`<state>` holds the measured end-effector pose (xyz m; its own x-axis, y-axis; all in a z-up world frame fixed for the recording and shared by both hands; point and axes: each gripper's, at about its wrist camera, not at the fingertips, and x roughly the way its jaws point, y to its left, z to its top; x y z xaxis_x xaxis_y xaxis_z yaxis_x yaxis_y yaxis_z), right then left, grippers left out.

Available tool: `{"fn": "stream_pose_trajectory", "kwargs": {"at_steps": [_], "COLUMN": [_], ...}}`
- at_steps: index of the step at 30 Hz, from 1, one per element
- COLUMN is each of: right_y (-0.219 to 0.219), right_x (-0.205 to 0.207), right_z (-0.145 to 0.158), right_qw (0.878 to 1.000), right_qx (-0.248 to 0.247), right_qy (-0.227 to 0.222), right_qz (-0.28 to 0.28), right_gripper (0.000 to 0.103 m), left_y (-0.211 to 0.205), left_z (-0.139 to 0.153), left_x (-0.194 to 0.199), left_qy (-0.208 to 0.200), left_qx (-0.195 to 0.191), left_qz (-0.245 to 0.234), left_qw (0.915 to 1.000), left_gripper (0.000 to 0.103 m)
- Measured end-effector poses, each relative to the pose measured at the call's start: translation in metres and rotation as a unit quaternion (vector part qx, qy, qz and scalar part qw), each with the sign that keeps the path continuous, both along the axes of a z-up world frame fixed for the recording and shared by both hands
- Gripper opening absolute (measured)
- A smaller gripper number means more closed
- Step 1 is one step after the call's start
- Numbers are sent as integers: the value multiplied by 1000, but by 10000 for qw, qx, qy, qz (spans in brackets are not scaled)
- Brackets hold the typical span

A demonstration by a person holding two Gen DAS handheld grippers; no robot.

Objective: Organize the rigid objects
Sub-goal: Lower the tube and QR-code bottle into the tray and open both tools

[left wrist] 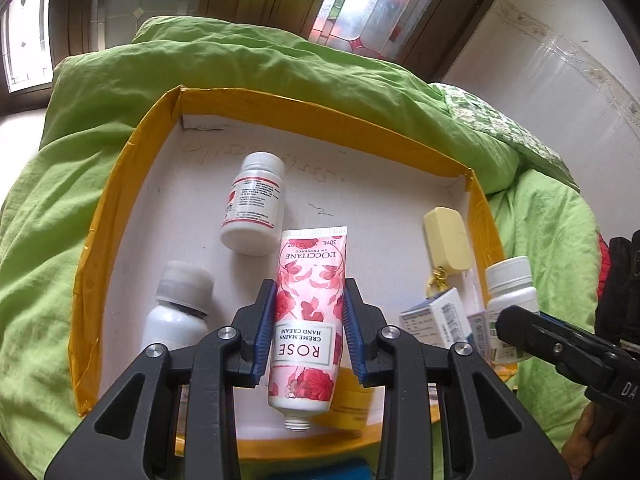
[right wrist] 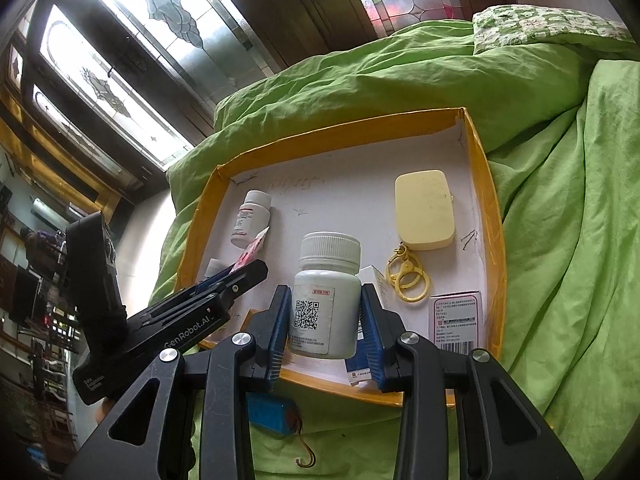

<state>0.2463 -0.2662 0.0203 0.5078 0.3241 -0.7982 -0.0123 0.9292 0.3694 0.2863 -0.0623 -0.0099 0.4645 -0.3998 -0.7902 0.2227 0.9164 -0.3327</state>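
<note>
Between left claw (left wrist: 308, 312) pads, hand cream tube (left wrist: 306, 320)

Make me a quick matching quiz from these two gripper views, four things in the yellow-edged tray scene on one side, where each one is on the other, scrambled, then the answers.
Things:
1. hand cream tube
2. QR-code bottle
3. pale yellow case
4. red-label bottle

Places:
A. lying on its side on the tray floor
B. between the left gripper fingers
C. flat near the tray's right wall
D. between the right gripper fingers

Pairs: 1-B, 2-D, 3-C, 4-A
</note>
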Motion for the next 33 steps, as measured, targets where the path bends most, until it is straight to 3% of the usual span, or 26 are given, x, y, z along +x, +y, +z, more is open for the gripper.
{"fn": "stream_pose_trajectory", "kwargs": {"at_steps": [5,9,20,33], "right_y": [10,17,14,21], "right_x": [4,18,74,98], "right_z": [-3,-7,-23,-38], "right_qw": [9999,9997,9981,9924], "right_qx": [-106,-151,-537,-1179], "right_qy": [-22,-6,203,217], "right_qz": [103,185,228,272], "right_gripper": [31,31,31,31], "left_y": [22,24,14,10], "left_z": [-7,-9,-12,-20], "left_x": [5,5,2,0], "left_qy": [-54,-24,-177,-417], "left_qx": [-111,-85,526,1229], "left_qz": [451,394,328,399], "left_qw": [9989,9992,9979,9907], "left_gripper": [30,30,30,30]}}
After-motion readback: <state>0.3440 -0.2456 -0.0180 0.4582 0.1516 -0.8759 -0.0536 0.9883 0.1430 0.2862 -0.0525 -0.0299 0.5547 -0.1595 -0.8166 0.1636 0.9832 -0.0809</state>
